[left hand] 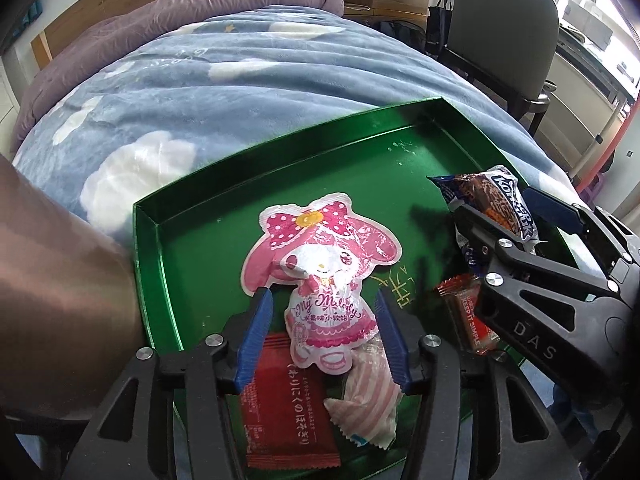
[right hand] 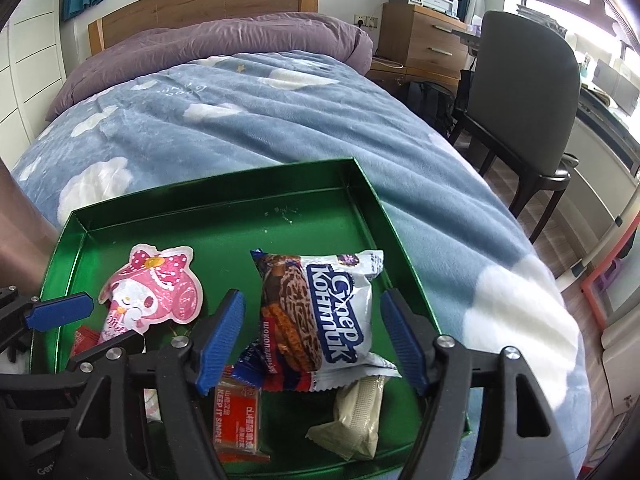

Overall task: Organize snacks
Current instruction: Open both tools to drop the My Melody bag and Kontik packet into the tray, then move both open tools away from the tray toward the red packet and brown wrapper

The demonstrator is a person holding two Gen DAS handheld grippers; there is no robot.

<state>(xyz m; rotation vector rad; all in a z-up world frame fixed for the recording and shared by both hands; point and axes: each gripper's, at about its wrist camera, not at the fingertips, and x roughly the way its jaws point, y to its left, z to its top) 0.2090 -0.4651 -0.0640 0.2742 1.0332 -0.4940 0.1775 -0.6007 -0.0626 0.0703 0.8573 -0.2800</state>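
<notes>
From your left wrist view, your left gripper (left hand: 324, 332) stands open astride the pink bunny candy bag (left hand: 320, 272), pads off it, in the green tray (left hand: 208, 184) on the blue blanket (left hand: 192, 92), and only here do the red packet (left hand: 286, 404) and striped wrapper (left hand: 370, 392) beneath show fully. From your right wrist view, your right gripper (right hand: 314, 340) is spread wide, clear of the white biscuit pack (right hand: 332, 312), with the orange bar (right hand: 238, 420) and pale packet (right hand: 358, 420) nearer; the tray's far half is bare up to its rim.

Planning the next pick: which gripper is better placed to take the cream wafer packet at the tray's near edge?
Right, probably. The cream wafer packet lies just below the open right gripper; the left gripper straddles the pink bunny pouch across the green tray.
</notes>
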